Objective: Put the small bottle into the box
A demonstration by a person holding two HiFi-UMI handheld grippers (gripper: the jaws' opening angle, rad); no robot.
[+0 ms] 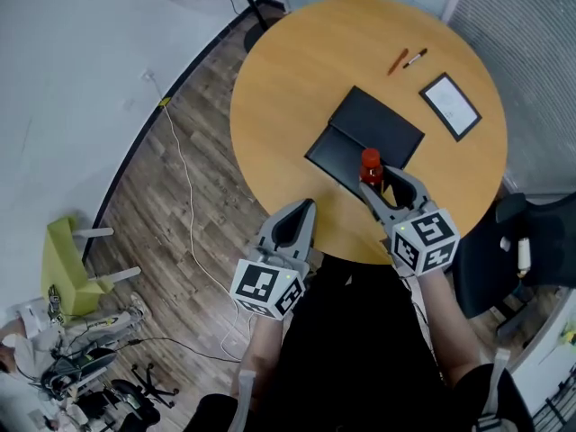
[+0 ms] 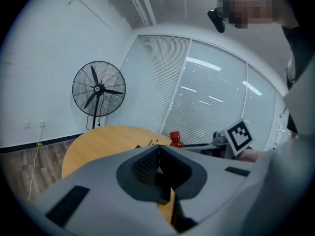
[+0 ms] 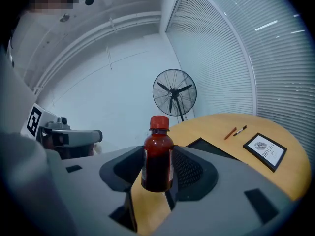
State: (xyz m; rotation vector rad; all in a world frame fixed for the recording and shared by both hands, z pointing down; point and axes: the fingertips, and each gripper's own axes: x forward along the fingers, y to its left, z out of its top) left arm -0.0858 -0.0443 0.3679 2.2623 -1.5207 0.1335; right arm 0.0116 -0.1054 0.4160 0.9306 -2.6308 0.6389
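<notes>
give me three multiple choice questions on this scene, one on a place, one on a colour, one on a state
1. Where is the small bottle?
A) lying in the black box
B) between the jaws of the right hand-held gripper
C) beside the pens

2. What colour is the bottle's cap?
A) red
B) white
C) blue

3. How do the jaws of the left hand-held gripper stand?
A) wide apart
B) closed on a pen
C) together, with nothing between them

Answers:
1 B, the right gripper view shows both jaws pressed on the bottle's sides.
2 A, the cap shows red in the head view and both gripper views.
3 C, the left gripper view shows the two jaws meeting with nothing held.
</notes>
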